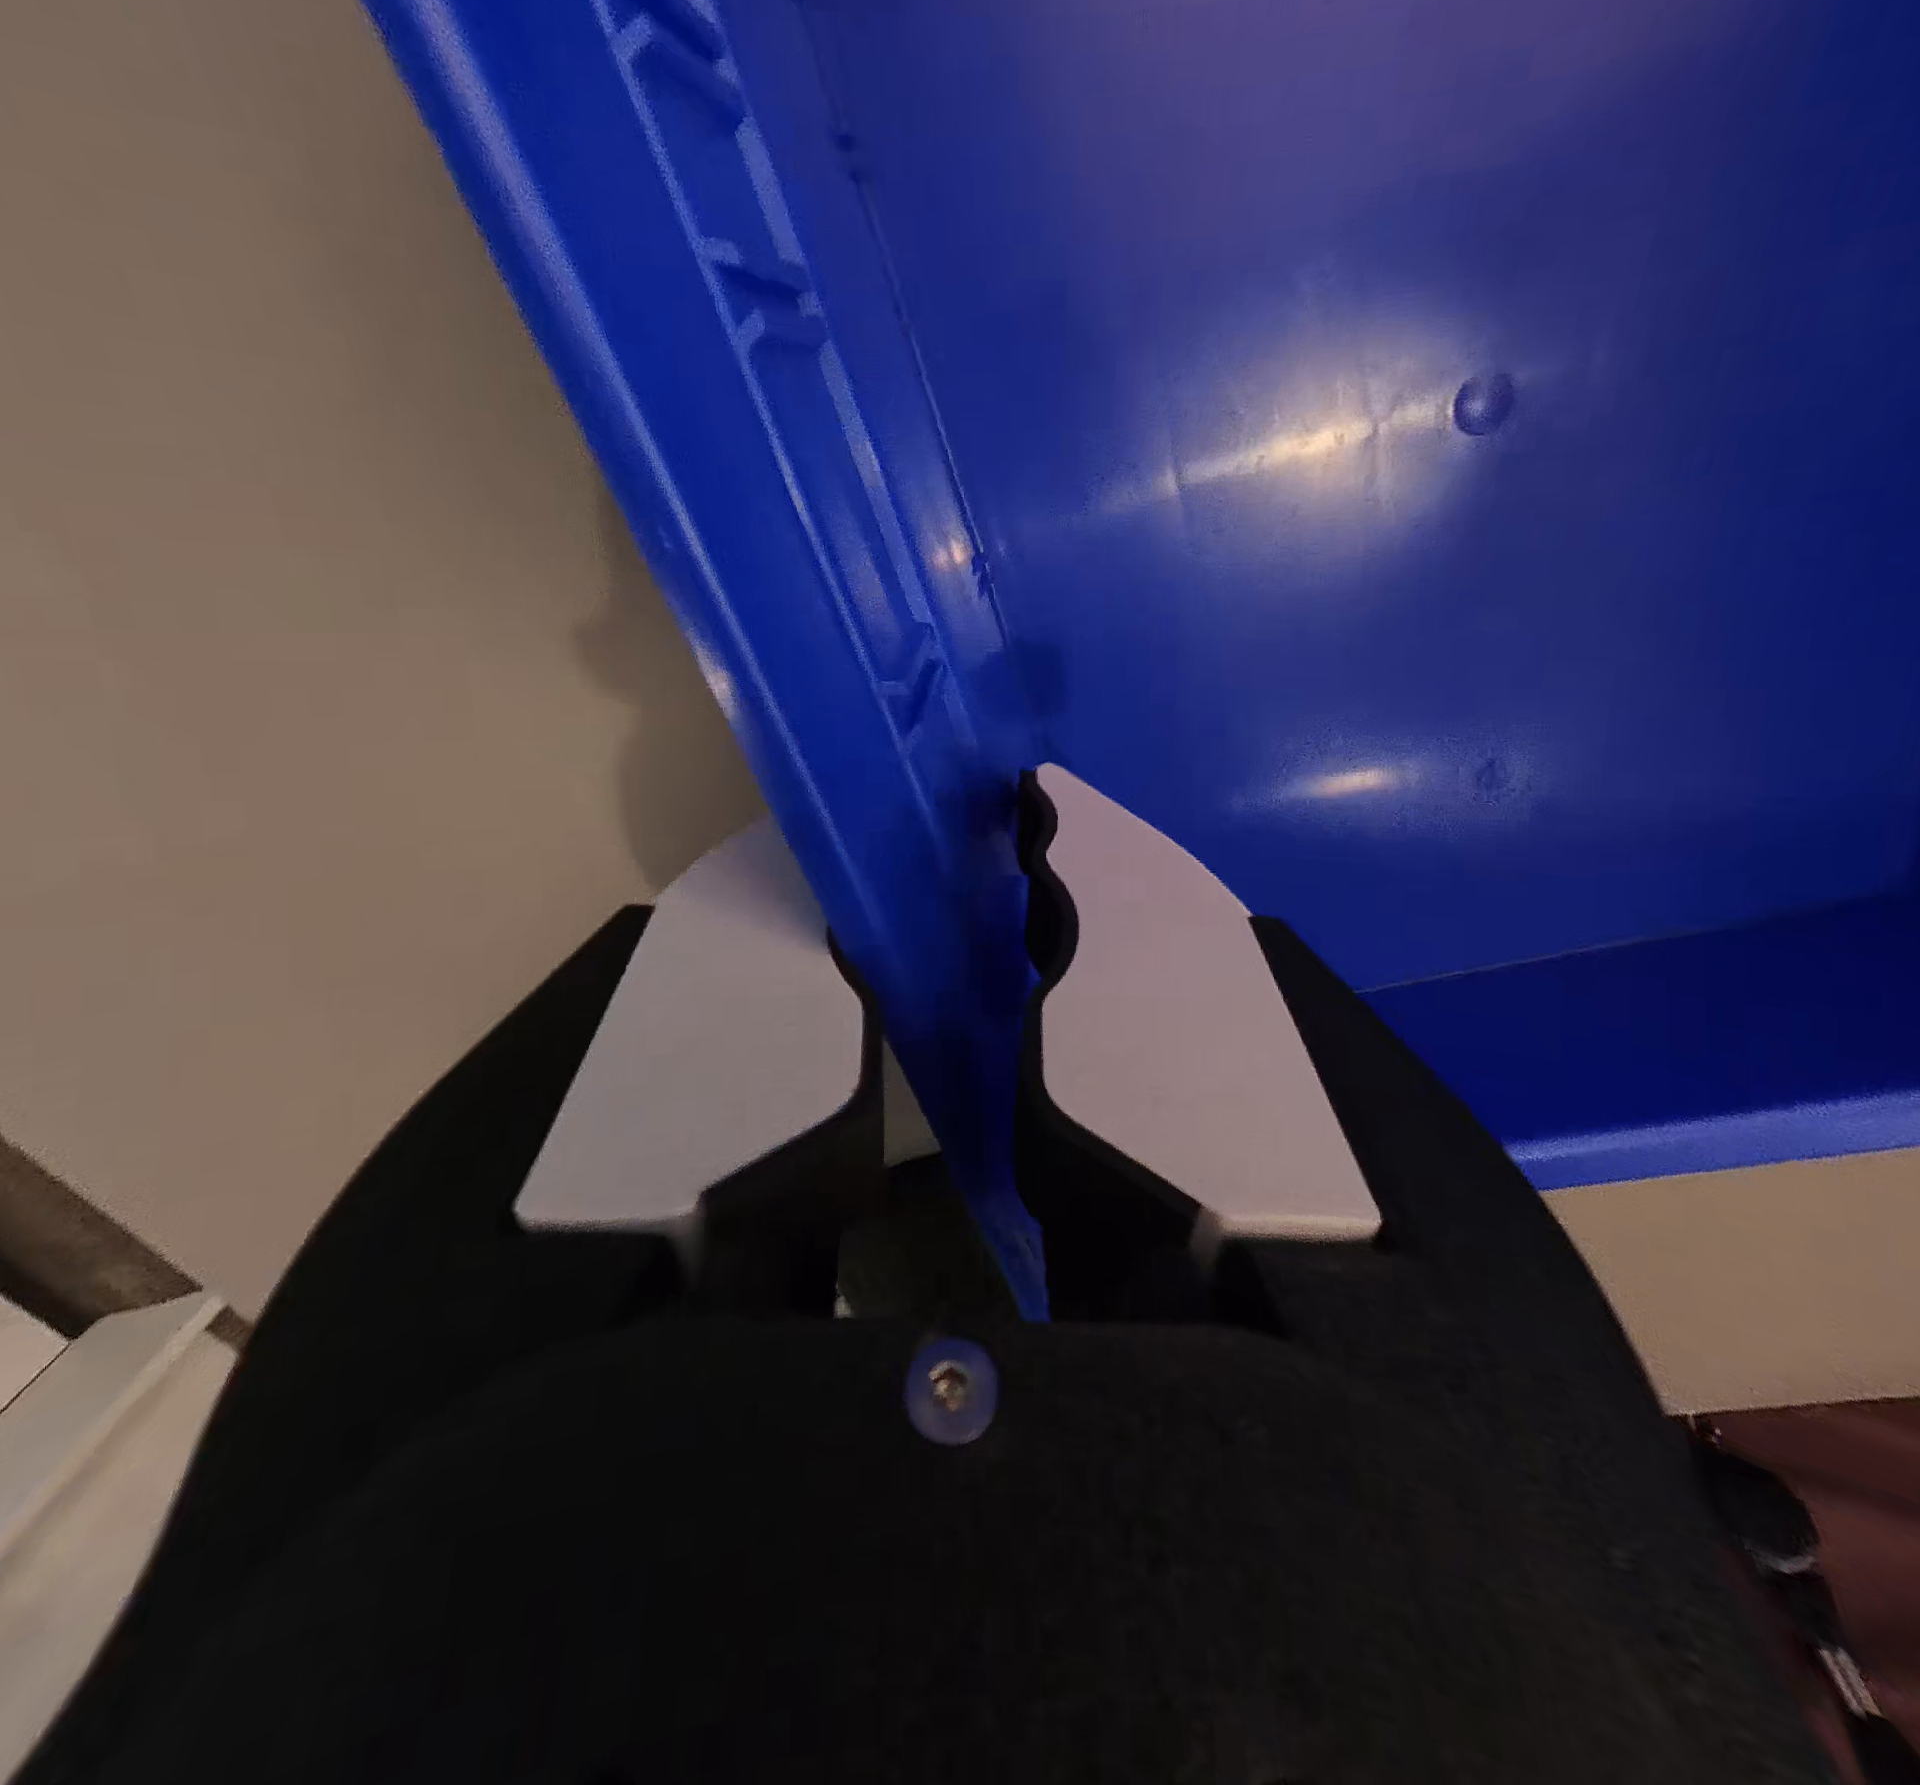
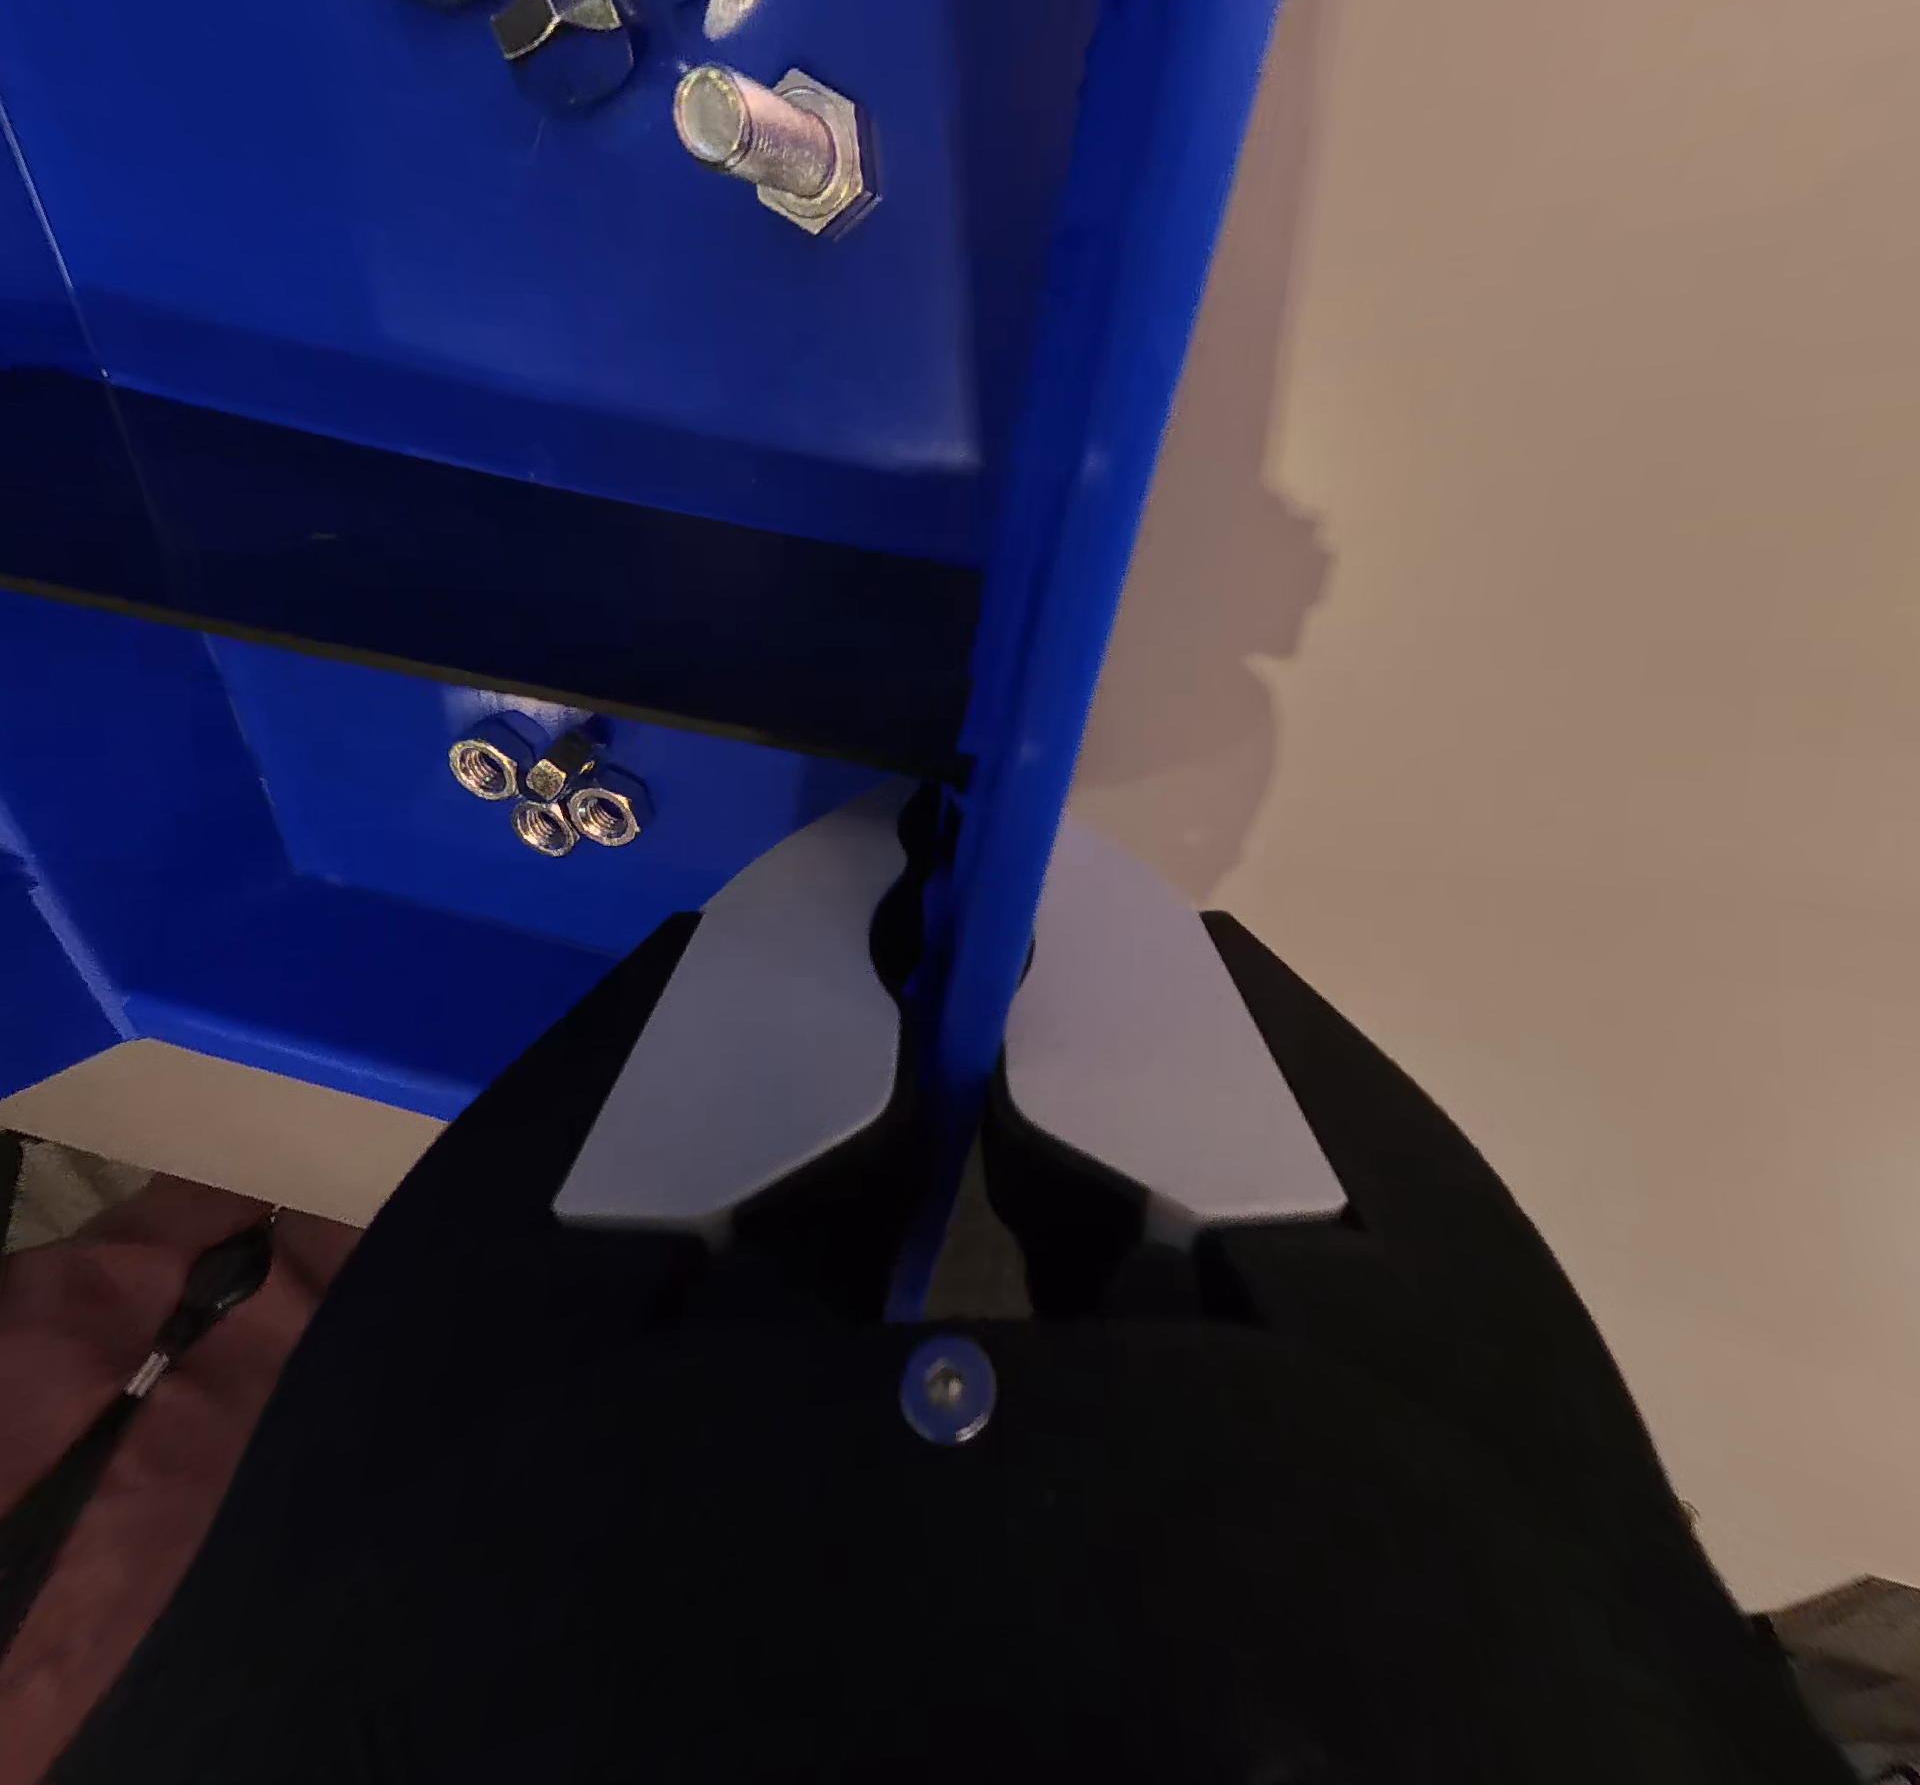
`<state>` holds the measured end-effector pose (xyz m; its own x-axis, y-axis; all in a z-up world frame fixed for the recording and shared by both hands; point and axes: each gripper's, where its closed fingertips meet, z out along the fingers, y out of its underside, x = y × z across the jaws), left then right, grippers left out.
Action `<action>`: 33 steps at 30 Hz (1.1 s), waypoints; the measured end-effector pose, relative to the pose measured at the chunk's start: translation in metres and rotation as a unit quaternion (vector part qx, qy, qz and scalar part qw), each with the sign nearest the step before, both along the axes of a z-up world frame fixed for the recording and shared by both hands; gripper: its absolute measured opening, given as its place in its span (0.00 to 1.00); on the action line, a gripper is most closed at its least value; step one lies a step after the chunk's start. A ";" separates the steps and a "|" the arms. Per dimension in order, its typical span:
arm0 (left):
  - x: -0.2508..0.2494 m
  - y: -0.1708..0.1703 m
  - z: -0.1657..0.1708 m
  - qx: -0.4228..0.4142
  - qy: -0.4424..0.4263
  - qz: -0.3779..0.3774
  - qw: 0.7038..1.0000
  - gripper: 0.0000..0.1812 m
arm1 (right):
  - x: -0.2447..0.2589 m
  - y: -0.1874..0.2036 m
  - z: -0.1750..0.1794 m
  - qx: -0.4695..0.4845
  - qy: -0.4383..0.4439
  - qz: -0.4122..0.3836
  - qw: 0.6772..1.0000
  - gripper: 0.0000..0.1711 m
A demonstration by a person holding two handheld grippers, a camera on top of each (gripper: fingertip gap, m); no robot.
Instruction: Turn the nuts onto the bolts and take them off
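A blue plastic bin [image 1: 1299,333] sits on a beige table. My left gripper [image 1: 987,862] is shut on the bin's left wall. My right gripper [image 2: 977,862] is shut on the bin's right wall [image 2: 1039,592]. In the right wrist view a black divider [image 2: 468,582] splits the bin. The far compartment holds several silver bolts [image 2: 769,140], one standing on its head. The near compartment holds several small silver nuts [image 2: 545,800] in a cluster. In the left wrist view the bin's floor looks bare.
The beige table top [image 1: 260,488] runs to the left of the bin and also to its right [image 2: 1558,488]. The table's front edge and a dark red surface [image 2: 94,1320] lie just below the bin. My hands' fingertips stand some 45 centimeters from each other.
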<state>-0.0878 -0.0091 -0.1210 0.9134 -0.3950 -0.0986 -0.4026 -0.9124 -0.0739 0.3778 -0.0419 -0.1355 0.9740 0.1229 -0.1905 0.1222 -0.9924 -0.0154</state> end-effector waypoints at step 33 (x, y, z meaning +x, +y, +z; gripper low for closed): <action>0.004 -0.023 0.110 0.154 -0.169 -0.071 0.971 0.36 | -0.003 -0.013 -0.004 -0.040 -0.001 -0.013 0.999 0.02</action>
<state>-0.0839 -0.0326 -0.0114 0.8529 -0.5182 0.0642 -0.4271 -0.7631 -0.4851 0.3748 -0.0554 -0.1396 0.9768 0.0825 -0.1974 0.0967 -0.9933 0.0635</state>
